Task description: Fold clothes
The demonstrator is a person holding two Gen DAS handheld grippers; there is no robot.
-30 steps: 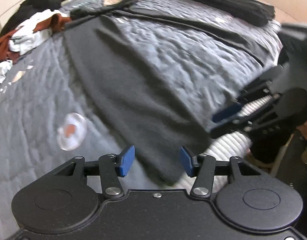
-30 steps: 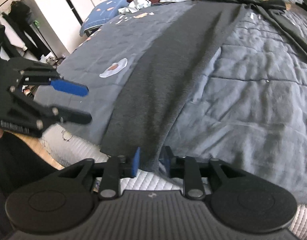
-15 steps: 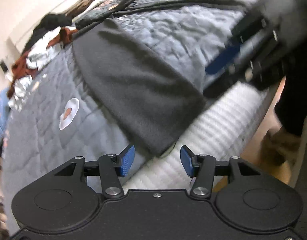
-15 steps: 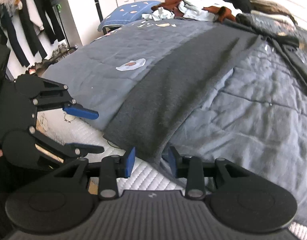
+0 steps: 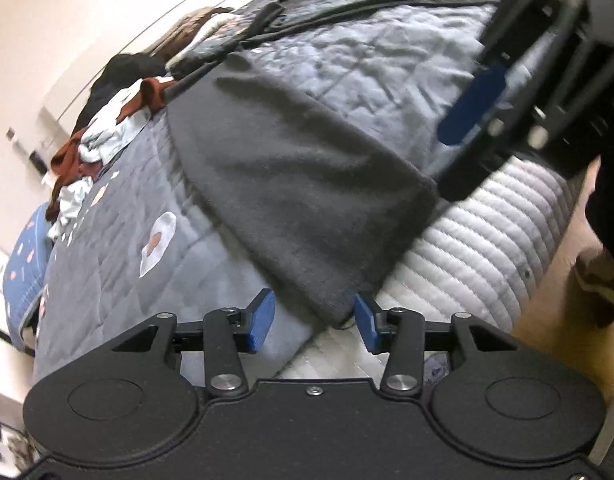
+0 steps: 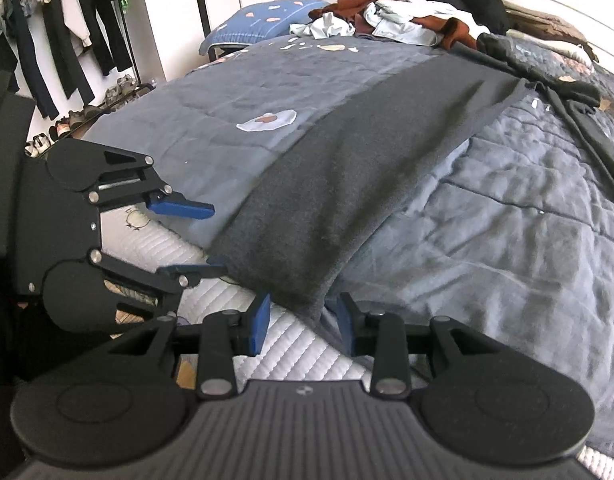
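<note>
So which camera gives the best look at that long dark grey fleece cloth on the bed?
The right wrist view: the long dark grey fleece cloth runs unbroken from the mattress edge to the far clothes pile. The left wrist view shows its near end sharply, but its far part foreshortened.

Grey quilted bed point(image 6: 507, 240) under dark garment point(image 6: 347, 184)

Left gripper point(image 5: 313, 316) and right gripper point(image 6: 303, 322) both hover, jaws spread apart
</note>
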